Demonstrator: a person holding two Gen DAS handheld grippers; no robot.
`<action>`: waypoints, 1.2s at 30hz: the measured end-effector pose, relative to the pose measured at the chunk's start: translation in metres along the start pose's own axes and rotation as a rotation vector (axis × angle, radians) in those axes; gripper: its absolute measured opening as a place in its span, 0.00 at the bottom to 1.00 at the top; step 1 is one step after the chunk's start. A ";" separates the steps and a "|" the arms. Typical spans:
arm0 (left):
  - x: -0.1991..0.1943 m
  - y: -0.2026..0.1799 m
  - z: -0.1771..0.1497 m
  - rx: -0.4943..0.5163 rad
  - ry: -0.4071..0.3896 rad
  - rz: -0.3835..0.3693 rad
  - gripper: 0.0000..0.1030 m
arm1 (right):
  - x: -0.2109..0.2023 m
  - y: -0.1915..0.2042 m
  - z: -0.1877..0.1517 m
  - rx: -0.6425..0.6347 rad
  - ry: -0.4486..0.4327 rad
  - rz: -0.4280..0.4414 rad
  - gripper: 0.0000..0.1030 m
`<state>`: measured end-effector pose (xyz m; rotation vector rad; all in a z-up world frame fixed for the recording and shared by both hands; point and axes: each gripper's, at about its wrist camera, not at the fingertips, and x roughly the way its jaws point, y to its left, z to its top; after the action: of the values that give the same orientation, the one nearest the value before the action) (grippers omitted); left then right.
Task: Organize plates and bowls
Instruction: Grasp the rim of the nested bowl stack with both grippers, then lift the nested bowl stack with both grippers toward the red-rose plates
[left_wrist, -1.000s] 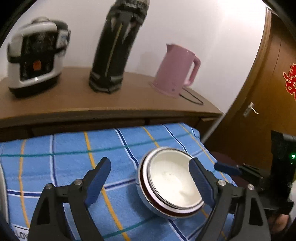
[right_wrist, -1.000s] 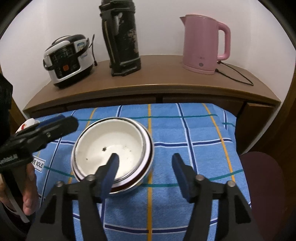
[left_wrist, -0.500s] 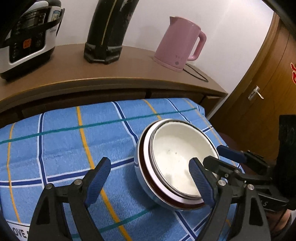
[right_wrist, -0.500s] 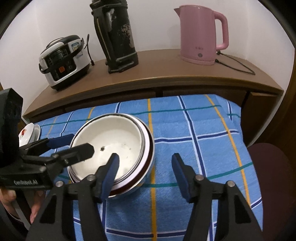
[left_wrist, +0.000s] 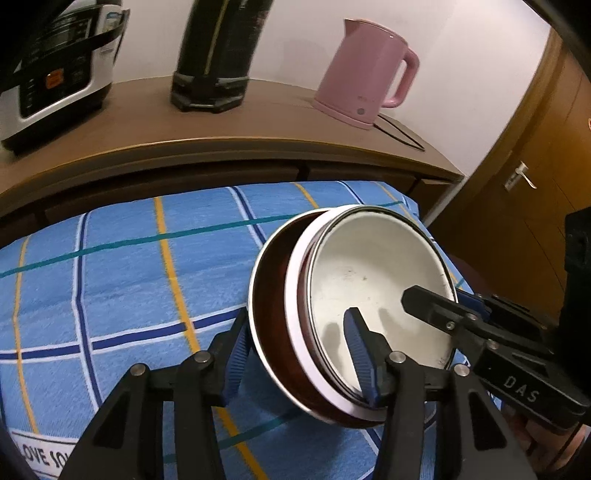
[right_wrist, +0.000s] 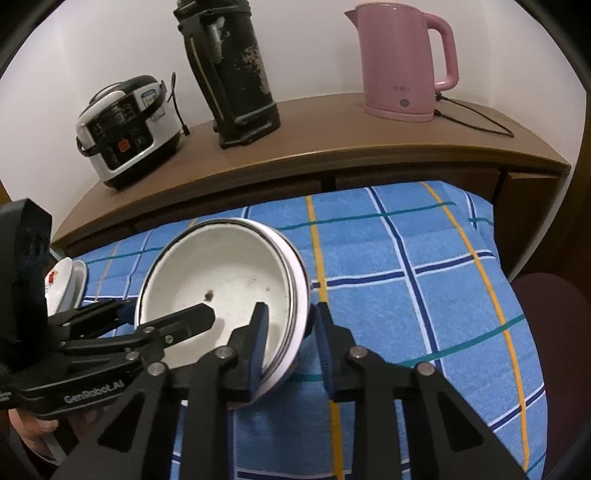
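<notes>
A stack of nested bowls (left_wrist: 369, 280), white inside with dark red rims, rests on the blue checked cloth (left_wrist: 129, 277). My left gripper (left_wrist: 295, 354) is shut on the stack's near-left rim, one finger inside, one outside. My right gripper (right_wrist: 290, 345) is shut on the stack (right_wrist: 229, 280) at its right rim, one finger inside, one outside. The stack looks tilted between the two grippers. Each gripper shows in the other's view.
A wooden sideboard (right_wrist: 332, 147) behind the cloth carries a rice cooker (right_wrist: 125, 133), a dark thermos (right_wrist: 232, 74) and a pink kettle (right_wrist: 402, 62). Small white dishes (right_wrist: 64, 284) sit at the cloth's left. A wooden door (left_wrist: 535, 166) stands at the right.
Both grippers went from open beside the bowl stack to shut on its rim from opposite sides. The stack has tipped up between them.
</notes>
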<state>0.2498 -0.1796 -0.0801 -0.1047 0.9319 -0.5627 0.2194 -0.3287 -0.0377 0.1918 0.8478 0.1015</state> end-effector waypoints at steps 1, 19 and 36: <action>-0.001 0.002 0.000 -0.009 -0.001 0.000 0.51 | 0.000 0.000 0.001 0.005 0.003 0.008 0.21; -0.024 0.026 0.001 -0.122 -0.017 0.030 0.39 | 0.000 0.022 0.009 -0.042 0.002 0.038 0.19; -0.073 0.079 -0.016 -0.268 -0.035 0.080 0.33 | 0.015 0.088 0.019 -0.161 0.051 0.122 0.17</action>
<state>0.2365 -0.0730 -0.0620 -0.3161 0.9695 -0.3583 0.2422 -0.2428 -0.0178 0.0899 0.8744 0.2888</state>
